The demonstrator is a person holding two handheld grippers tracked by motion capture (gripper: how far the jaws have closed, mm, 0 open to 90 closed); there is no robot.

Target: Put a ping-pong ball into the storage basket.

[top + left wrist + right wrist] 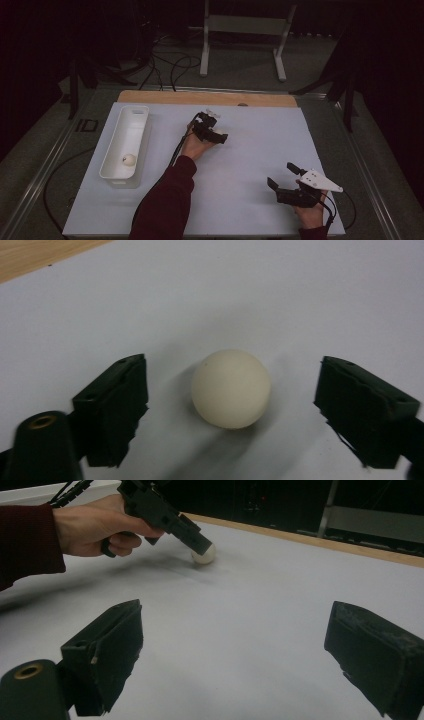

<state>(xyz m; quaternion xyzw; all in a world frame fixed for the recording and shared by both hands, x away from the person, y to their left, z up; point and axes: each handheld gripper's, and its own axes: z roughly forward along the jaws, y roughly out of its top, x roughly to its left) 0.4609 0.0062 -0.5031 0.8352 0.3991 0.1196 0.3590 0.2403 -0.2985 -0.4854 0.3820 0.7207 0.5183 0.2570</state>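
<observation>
A cream-white ball [231, 389] rests on the white table sheet between the jaws of my left gripper [232, 372]. A gap shows on each side of the ball, so the jaws stand open around it. In the right gripper view that same ball [206, 555] sits at the tip of the left gripper [200, 542], held in a hand with a dark red sleeve. From above, the left gripper [210, 126] is at the middle of the table toward the back. My right gripper [281, 175] is near the front right, open, with nothing between its jaws [237, 617].
A long white tray [111, 145] lies along the left side of the sheet, with a second white ball [129, 160] in its near end. A wooden strip [210, 98] borders the table's far edge. Beyond it a white stand [245, 30] and cables sit on the floor.
</observation>
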